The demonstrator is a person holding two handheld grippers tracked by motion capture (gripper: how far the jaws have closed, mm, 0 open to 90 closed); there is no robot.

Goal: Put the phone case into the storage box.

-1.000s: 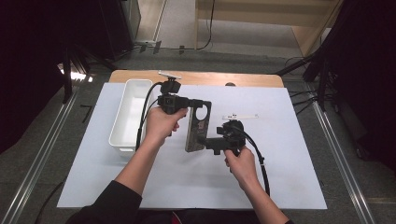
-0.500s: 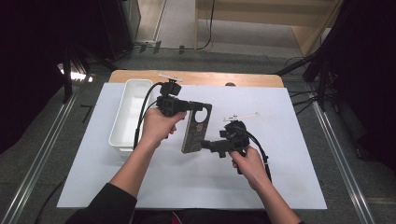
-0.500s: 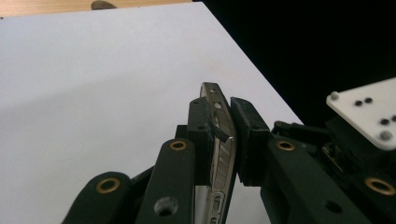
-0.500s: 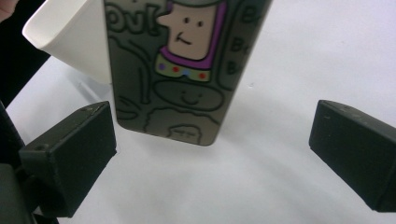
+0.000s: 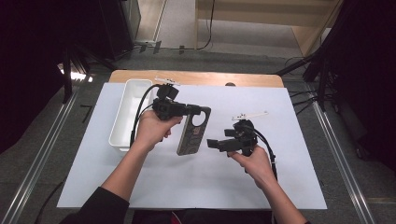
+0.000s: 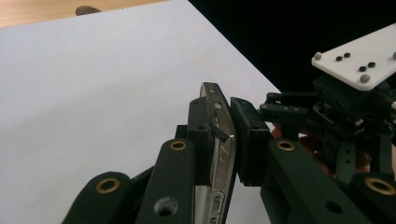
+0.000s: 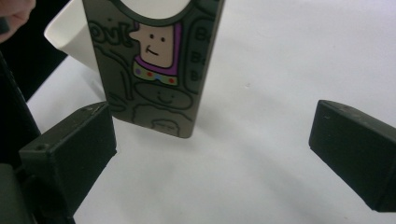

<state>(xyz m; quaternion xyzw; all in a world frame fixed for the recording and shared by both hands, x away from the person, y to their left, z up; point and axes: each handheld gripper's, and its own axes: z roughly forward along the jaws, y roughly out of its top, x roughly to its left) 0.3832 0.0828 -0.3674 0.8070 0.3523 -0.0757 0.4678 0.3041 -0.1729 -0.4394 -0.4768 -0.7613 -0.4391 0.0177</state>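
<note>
I am clamping my left gripper (image 5: 201, 112) on the top of the phone case (image 5: 192, 133), hanging at frame centre. My right gripper (image 5: 212, 143) is gaping beside its lower end, so next I should be closing there, squarely.

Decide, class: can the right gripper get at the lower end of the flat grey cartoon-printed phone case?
Probably yes. The right gripper, jaws open, faces the flat grey cartoon-printed phone case, held by the left gripper; only bare white table lies between.
</note>
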